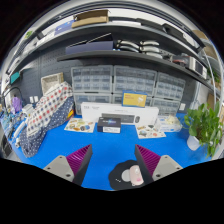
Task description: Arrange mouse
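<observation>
A blue table (110, 150) fills the near ground. Along its far edge stand small boxes (118, 124) and flat packets. Behind them a wall carries rows of pale drawer bins (125, 83), with a yellow label (134, 99) among them. Higher up, shelves (100, 45) hold boxes and dark trays. At the left hangs a plaid cloth (45, 108). At the far right stands a green plant (205, 125) in a white pot.

We see the mouse (130, 178) only partly, its near end cut off between the gripper (113, 160) fingers. Items in the shelf drawers (128, 85) are too small to identify.
</observation>
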Demonstrator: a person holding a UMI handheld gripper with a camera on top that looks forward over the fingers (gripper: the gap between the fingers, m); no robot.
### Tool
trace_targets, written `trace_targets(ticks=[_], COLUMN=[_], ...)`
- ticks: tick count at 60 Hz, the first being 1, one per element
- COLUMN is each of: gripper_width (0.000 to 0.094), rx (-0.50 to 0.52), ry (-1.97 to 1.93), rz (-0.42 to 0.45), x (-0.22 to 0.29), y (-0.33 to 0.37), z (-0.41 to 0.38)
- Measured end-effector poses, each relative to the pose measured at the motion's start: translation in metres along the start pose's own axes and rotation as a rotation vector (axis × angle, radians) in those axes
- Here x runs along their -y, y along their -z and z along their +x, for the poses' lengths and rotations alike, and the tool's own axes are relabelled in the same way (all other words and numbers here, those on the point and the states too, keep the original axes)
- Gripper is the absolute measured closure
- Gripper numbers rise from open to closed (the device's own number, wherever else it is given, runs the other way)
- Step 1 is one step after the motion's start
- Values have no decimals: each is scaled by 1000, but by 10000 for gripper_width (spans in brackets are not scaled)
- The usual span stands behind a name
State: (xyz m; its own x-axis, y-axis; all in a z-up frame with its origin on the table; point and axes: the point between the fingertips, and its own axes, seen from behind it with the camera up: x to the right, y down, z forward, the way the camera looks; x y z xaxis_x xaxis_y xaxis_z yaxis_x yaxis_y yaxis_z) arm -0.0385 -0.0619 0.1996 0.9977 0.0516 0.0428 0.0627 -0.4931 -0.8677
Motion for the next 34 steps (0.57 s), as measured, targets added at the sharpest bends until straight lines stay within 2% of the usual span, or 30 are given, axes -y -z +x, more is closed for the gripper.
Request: trace_targets(ticks=[34], gripper_width=[81], rx=[-7], ry=[-32], rz=[-69], x=[-40], y=[30], z=[-39])
